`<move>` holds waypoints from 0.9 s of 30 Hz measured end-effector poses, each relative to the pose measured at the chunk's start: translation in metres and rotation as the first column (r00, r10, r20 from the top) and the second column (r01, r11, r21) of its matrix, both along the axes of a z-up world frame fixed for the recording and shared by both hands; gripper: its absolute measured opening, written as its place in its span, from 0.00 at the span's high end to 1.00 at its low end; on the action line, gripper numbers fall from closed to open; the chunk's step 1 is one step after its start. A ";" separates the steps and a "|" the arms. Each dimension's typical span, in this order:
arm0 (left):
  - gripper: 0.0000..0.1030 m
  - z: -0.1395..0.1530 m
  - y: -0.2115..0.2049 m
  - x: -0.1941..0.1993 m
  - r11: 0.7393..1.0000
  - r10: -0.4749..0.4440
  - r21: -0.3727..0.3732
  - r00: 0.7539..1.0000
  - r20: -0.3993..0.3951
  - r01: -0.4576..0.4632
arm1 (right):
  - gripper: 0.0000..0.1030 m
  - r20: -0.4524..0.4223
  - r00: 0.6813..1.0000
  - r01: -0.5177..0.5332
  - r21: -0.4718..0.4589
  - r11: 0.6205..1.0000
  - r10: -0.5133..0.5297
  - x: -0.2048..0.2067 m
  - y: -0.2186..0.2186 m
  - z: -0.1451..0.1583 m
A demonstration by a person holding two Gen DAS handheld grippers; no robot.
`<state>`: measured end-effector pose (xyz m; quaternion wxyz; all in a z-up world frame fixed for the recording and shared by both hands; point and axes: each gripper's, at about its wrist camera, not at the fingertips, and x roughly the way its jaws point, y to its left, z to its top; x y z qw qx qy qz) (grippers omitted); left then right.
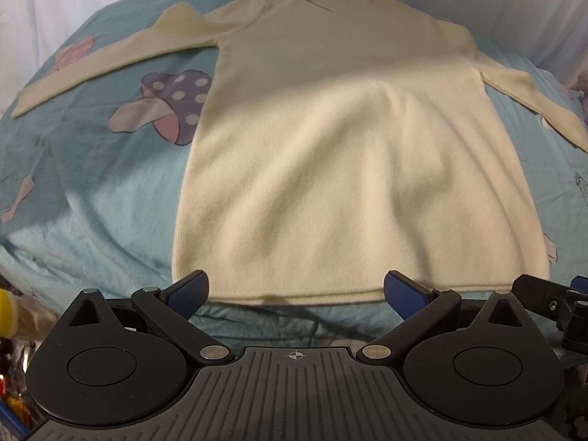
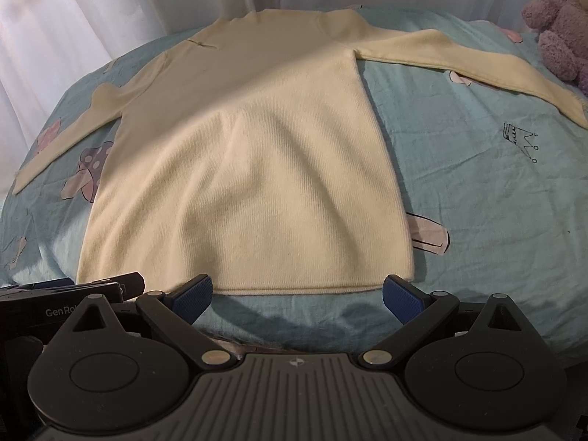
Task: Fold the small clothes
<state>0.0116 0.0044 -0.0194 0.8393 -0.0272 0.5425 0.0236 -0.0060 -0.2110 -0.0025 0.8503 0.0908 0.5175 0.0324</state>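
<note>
Both grippers hang just short of the near hem of a cream, long-sleeved knitted jumper [image 1: 323, 169], which lies spread flat, collar away from the cameras, on a pale teal bedsheet printed with cartoon mushrooms [image 1: 92, 169].

Left of the jumper, its left sleeve [image 1: 92, 70] stretches out flat across the sheet, past a purple spotted mushroom print [image 1: 172, 103] that sits between sleeve and body. The left gripper [image 1: 296, 296], black with blue ribbed pads, has its jaws spread wide and empty, bracketing the hem [image 1: 294, 299] without touching it. The right gripper [image 2: 297, 296] is just beside it, equally wide apart and holding nothing, in front of the hem's right half. Right of the jumper, the right sleeve [image 2: 477, 62] runs out toward a purple plush toy [image 2: 562, 25] at the sheet's far edge.

The knit looks soft, light and limp, with gentle ripples across the body, so it will likely sag and stretch if lifted by a single point, and it may drag on the crumpled sheet. A fair guess is that the sleeves want folding in first: pinch each near the cuff or at the shoulder seam, taking both layers, and lay it across the body. For the later lengthwise fold, the two hem corners look like the surest grips, one for each gripper, lifted together to keep the edge straight.
</note>
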 end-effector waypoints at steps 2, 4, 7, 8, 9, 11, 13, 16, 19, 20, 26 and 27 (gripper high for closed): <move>0.00 -0.001 0.000 0.002 1.000 -0.003 -0.007 1.000 -0.001 0.003 | 0.04 0.062 0.998 -0.008 0.046 0.999 0.005 0.001 -0.009 0.003; 0.00 -0.002 0.000 0.006 1.000 -0.008 -0.017 1.000 -0.001 0.008 | 0.04 0.177 0.984 0.003 0.104 0.995 -0.021 -0.001 -0.025 0.007; 0.00 -0.005 0.000 0.014 0.999 -0.017 -0.032 1.000 0.001 0.017 | 0.04 0.402 0.902 0.095 0.167 0.981 -0.156 -0.008 -0.061 0.012; 0.00 -0.006 0.001 0.017 0.999 -0.015 -0.037 1.000 0.004 0.016 | 0.04 0.477 0.852 0.143 0.183 0.973 -0.215 -0.008 -0.077 0.013; 0.00 -0.007 0.002 0.021 0.999 -0.009 -0.042 1.000 0.008 0.009 | 0.04 0.501 0.825 0.193 0.183 0.964 -0.261 -0.004 -0.090 0.014; 0.00 -0.009 0.003 0.029 0.999 0.011 -0.045 1.000 0.017 -0.010 | 0.04 0.510 0.785 0.285 0.204 0.937 -0.350 0.005 -0.121 0.014; 0.00 -0.011 0.006 0.037 0.998 0.038 -0.045 0.999 0.028 -0.037 | 0.04 0.501 0.731 0.378 0.268 0.886 -0.464 0.014 -0.158 0.010; 0.00 -0.013 0.011 0.051 0.995 0.083 -0.051 0.995 0.059 -0.080 | 0.04 0.453 0.637 0.494 0.381 0.781 -0.624 0.027 -0.217 -0.002; 0.00 -0.017 0.017 0.069 0.990 0.137 -0.052 0.988 0.077 -0.133 | 0.12 0.392 0.546 0.567 0.478 0.671 -0.740 0.043 -0.269 -0.021; 0.00 -0.019 0.019 0.074 0.987 0.158 -0.050 0.984 0.083 -0.154 | 0.23 0.356 0.517 0.592 0.508 0.625 -0.778 0.050 -0.291 -0.031; 0.00 -0.034 0.024 0.105 0.966 0.254 -0.068 0.964 0.083 -0.248 | 0.59 0.122 0.408 0.692 0.605 0.394 -0.905 0.083 -0.372 -0.087; 0.00 -0.036 0.023 0.108 0.964 0.262 -0.075 0.962 0.080 -0.256 | 0.60 0.089 0.387 0.712 0.603 0.359 -0.918 0.087 -0.380 -0.095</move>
